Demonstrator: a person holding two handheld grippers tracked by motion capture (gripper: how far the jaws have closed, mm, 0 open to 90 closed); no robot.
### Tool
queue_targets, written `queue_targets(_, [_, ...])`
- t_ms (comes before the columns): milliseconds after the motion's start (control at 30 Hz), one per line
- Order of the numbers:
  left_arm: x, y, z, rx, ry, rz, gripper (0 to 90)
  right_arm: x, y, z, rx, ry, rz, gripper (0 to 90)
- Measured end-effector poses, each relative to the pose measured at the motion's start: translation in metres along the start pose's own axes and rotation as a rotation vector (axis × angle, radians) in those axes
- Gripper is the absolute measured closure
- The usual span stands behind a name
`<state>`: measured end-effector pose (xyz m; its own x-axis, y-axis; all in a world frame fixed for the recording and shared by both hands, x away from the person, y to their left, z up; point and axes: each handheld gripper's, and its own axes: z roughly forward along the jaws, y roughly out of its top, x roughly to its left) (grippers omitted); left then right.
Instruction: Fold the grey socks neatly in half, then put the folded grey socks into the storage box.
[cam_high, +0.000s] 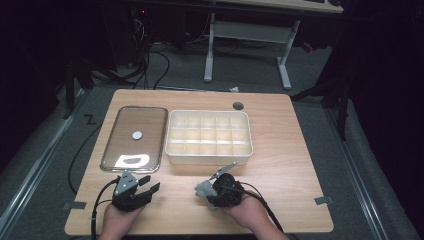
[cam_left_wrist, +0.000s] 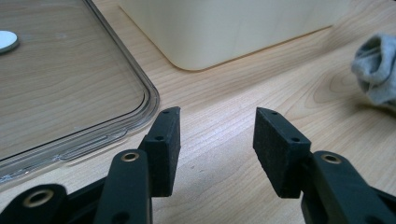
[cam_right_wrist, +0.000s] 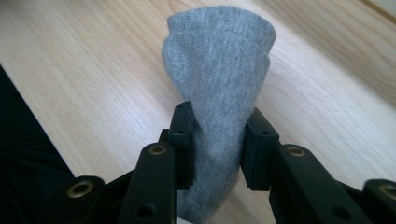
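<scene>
Clear lid (cam_high: 134, 138) lies flat at table's left, off the box, small white disc (cam_high: 137, 134) on it. Left gripper (cam_high: 148, 189) sits near the front edge just below it, jaws well apart, nothing between them. Cream divider box (cam_high: 209, 136) in the middle, every compartment looks empty. Right gripper (cam_high: 206, 192) in front of the box is clamped on a grey sock (cam_right_wrist: 219, 74), bunched between its pads. Judgement: early stage; sock grabbed, not yet in a compartment, lid not yet on.

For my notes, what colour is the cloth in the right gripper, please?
Grey cloth, clearest in the right gripper view.
</scene>
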<state>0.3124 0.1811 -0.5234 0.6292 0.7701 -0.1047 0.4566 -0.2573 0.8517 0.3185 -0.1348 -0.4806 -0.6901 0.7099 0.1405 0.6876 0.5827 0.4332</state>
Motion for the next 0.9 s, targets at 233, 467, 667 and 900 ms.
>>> queue_targets(233, [-0.003, -0.001, 0.003, 0.024, 0.007, 0.046, 51.8, -0.012, -0.005, -0.011, 0.002, -0.048, 0.043, 69.6])
queue_targets(467, [-0.005, 0.000, 0.005, 0.036, -0.003, 0.063, 52.2, -0.031, -0.015, -0.022, 0.012, -0.093, 0.042, 69.7])
queue_targets(667, [-0.009, 0.000, 0.010, 0.041, -0.009, 0.081, 52.0, -0.044, -0.023, -0.032, 0.029, -0.121, 0.068, 69.7])
queue_targets(900, [-0.012, 0.001, 0.011, 0.035, -0.010, 0.097, 51.8, -0.056, -0.031, -0.045, 0.044, -0.157, 0.091, 69.9])
